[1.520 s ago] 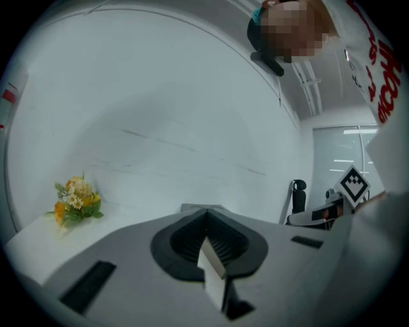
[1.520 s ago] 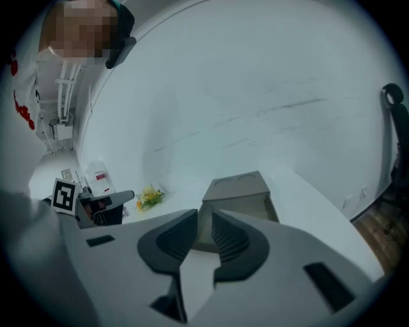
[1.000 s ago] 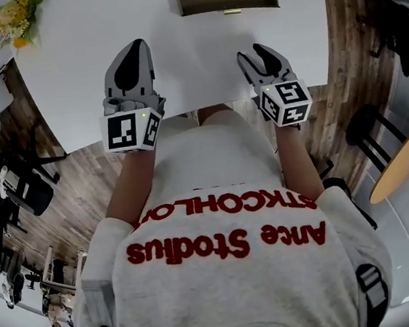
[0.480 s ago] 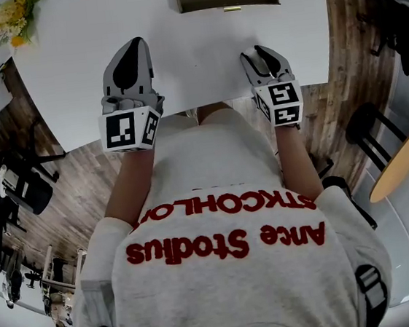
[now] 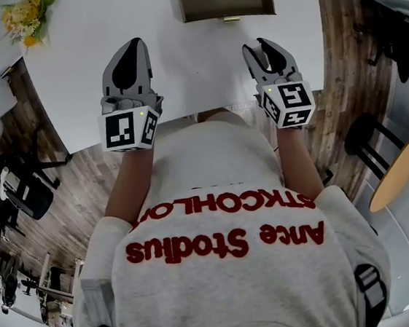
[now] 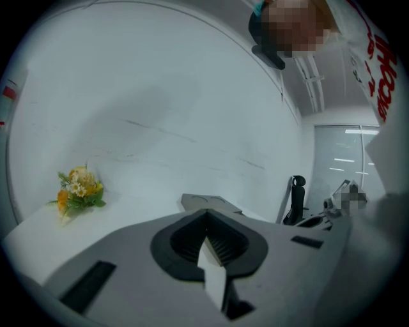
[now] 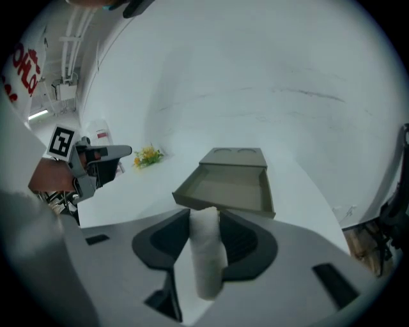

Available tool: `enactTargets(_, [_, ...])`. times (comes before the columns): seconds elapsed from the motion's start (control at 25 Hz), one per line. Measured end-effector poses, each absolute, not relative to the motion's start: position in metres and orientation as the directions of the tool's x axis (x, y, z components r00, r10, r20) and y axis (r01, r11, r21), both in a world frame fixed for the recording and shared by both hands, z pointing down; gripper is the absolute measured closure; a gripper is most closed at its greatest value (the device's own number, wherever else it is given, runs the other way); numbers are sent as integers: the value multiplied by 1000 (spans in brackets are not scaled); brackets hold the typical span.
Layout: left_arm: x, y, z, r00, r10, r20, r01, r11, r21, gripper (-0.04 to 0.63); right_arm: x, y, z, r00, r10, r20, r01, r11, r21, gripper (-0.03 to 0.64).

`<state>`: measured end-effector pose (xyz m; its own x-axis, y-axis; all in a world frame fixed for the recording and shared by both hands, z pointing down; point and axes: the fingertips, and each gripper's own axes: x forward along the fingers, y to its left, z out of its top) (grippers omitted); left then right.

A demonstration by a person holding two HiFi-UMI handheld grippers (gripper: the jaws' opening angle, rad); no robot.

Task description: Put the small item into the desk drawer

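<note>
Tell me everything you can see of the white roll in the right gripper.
The white roll is a small, soft-looking cylinder, like rolled cloth or paper, faintly fuzzy. It lies lengthwise between the closing jaws of the right gripper, dark pads touching both sides. The open drawer sits ahead on the white desk.

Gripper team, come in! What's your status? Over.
Left gripper shut, empty. Right gripper closing on the white roll. Drawer open ahead, nothing in the way.
</note>
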<state>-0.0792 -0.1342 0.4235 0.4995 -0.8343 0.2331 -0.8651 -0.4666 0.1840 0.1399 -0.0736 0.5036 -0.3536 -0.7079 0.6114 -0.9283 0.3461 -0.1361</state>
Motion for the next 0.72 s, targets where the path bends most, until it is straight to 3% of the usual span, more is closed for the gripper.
enactTargets(0.72, [-101, -163, 313, 449, -893, -5, -890, -448, 83, 588, 133, -143, 331, -398, -901, 170, -912, 369, -180, 471])
